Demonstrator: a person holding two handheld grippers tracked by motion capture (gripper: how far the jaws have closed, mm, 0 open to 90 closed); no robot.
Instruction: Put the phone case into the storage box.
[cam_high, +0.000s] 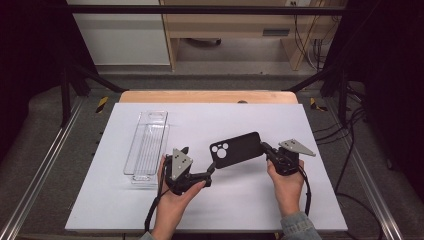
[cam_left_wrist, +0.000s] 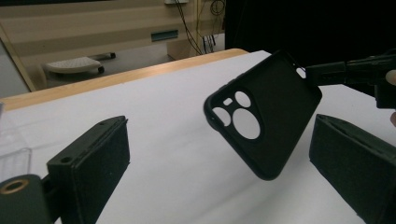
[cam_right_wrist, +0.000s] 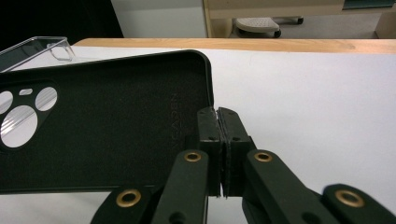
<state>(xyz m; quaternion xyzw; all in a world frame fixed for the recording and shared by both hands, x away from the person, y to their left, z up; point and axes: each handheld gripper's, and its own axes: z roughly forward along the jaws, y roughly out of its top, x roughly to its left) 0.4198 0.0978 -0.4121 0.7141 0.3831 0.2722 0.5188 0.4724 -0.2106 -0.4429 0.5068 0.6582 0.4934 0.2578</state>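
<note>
Leftmost, we see a clear plastic tray (cam_high: 146, 145) lying flat on the white surface (cam_high: 240, 200), its long side running away from us. Just to its right, our left claw (cam_high: 212, 169) is held above the surface with its jaws spread wide and nothing pressed between them; in the left gripper view the two black pads (cam_left_wrist: 95, 163) stand well apart, and the camera end of a black phone case (cam_left_wrist: 264, 119) hangs in the gap between them without touching either. Next, the phone case (cam_high: 237, 149) is lifted off the surface and tilted, its camera cut-outs toward the left claw. Farther right, our right claw (cam_high: 263, 147) is clamped tight on the case's end edge, the jaws (cam_right_wrist: 218, 140) pinching the thin wall, with the hand (cam_high: 286, 187) below it.
</note>
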